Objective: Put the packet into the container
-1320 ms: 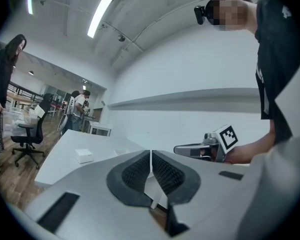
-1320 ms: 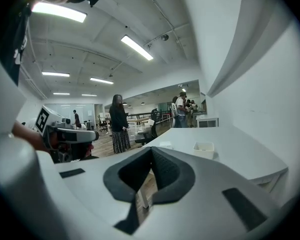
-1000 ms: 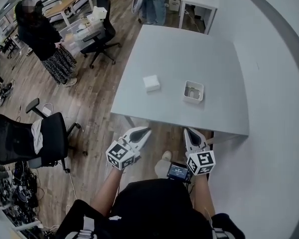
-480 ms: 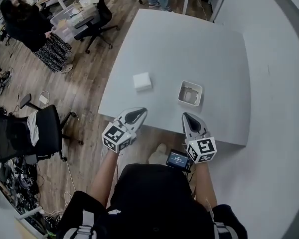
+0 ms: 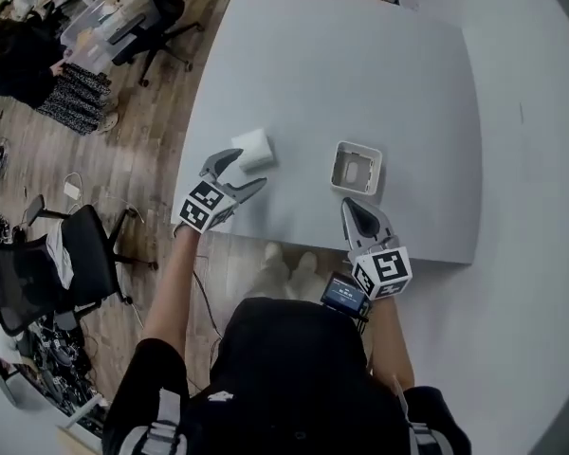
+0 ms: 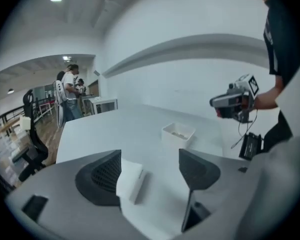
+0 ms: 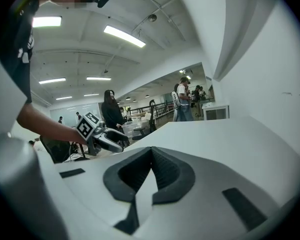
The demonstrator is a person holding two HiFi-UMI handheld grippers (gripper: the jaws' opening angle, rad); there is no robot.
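A white packet (image 5: 256, 148) lies on the grey table (image 5: 360, 55) near its front left corner. My left gripper (image 5: 243, 171) reaches over it; its jaws have just been opening and now stand apart with the packet (image 6: 130, 180) between them, close to the left pad, not pressed. A small white square container (image 5: 357, 167) stands to the packet's right, also in the left gripper view (image 6: 177, 134). My right gripper (image 5: 353, 209) is shut and empty at the table's front edge, just short of the container; its pads meet in its own view (image 7: 151, 156).
Black office chairs (image 5: 38, 273) stand on the wood floor left of the table. A person in dark clothes (image 5: 19, 60) is at the upper left beside a clear box. A small screen device (image 5: 343, 295) hangs at my waist.
My left gripper has gone forward from in front of the table to the packet and opened around it. The right gripper has come forward to the table's front edge, still shut.
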